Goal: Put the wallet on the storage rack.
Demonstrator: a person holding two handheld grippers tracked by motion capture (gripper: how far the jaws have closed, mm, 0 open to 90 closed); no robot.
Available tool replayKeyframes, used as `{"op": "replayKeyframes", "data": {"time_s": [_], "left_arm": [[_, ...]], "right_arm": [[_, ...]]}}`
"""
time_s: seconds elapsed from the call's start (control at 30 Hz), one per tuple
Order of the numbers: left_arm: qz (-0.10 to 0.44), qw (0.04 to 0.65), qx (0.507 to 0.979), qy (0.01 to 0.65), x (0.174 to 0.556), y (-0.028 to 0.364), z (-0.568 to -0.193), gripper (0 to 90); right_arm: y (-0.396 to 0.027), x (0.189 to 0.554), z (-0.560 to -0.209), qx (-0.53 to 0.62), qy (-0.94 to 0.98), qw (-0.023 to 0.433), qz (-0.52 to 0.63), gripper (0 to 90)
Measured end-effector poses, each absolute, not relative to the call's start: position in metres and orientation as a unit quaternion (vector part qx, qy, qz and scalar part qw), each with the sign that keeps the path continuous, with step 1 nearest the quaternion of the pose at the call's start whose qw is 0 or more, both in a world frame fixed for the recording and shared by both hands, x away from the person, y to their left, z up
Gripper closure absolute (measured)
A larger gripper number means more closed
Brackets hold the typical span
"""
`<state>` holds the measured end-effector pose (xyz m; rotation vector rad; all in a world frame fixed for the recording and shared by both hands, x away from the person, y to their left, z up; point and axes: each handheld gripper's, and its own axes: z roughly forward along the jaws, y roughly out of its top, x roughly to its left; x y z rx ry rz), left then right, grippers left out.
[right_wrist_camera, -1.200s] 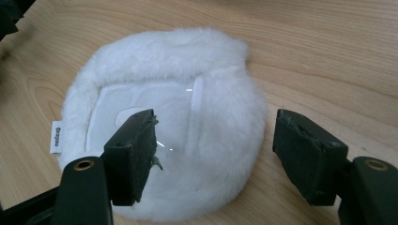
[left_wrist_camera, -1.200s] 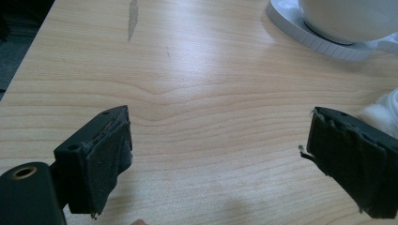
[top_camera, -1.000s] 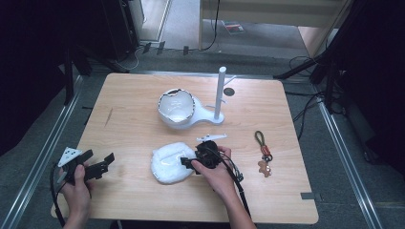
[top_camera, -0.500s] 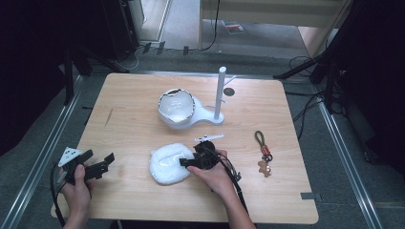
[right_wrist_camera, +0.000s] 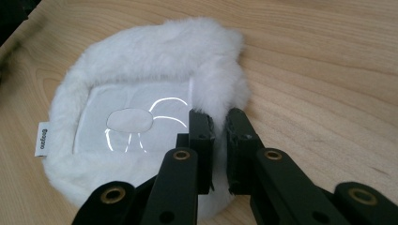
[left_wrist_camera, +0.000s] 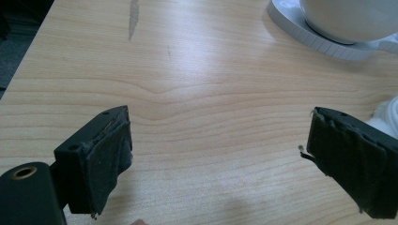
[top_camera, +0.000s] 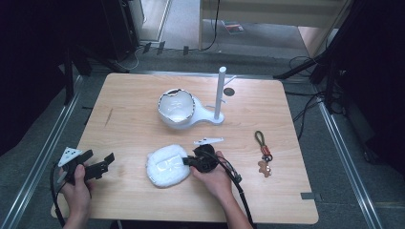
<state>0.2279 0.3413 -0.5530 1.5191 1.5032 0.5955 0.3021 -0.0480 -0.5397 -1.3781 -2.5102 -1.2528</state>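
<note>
Gripping is the step in hand. Farthest left, the left tool (top_camera: 98,168) rests on the worktop (top_camera: 129,119) with its jaws spread wide and nothing but bare wood between them; it plays no part yet. To its right lies the white fluffy pad (right_wrist_camera: 141,117), flat on the wood, its furry rim ringing a smooth centre. The right tool (right_wrist_camera: 219,129) has just been closing, and its jaws now pinch the rim on the side of the pad nearest the tool. Beyond that tool's tips stand a white bowl (top_camera: 175,109) and a peg stand (top_camera: 220,93); a keychain (top_camera: 263,153) lies off behind its wrist. Next, I judge, comes a lift, which calls for a firm hold because the soft fur may slip.
</note>
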Motion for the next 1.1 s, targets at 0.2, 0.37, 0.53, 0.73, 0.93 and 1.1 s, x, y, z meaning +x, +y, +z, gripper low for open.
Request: {"op": "replayKeyframes", "data": {"time_s": [0.2, 0.37, 0.53, 0.73, 0.93, 1.1], "left_arm": [[0.239, 0.446, 0.613, 0.606, 0.228, 0.341, -0.553, 7.7], [0.240, 0.445, 0.613, 0.607, 0.228, 0.341, -0.553, 7.7], [0.240, 0.445, 0.613, 0.607, 0.228, 0.341, -0.553, 7.7], [0.240, 0.445, 0.613, 0.607, 0.228, 0.341, -0.553, 7.7], [0.240, 0.445, 0.613, 0.607, 0.228, 0.341, -0.553, 7.7], [0.240, 0.445, 0.613, 0.607, 0.228, 0.341, -0.553, 7.7]], "right_arm": [[-0.051, 0.293, -0.531, -0.435, -0.793, 0.001, -0.426, 85.5], [-0.055, 0.287, -0.518, -0.434, -0.778, 0.014, -0.453, 85.7], [-0.059, 0.282, -0.506, -0.438, -0.763, 0.024, -0.475, 85.9], [-0.066, 0.279, -0.492, -0.440, -0.746, 0.032, -0.498, 86.0], [-0.067, 0.276, -0.479, -0.441, -0.738, 0.016, -0.511, 86.0], [-0.072, 0.276, -0.467, -0.452, -0.723, 0.011, -0.522, 86.0]]}}
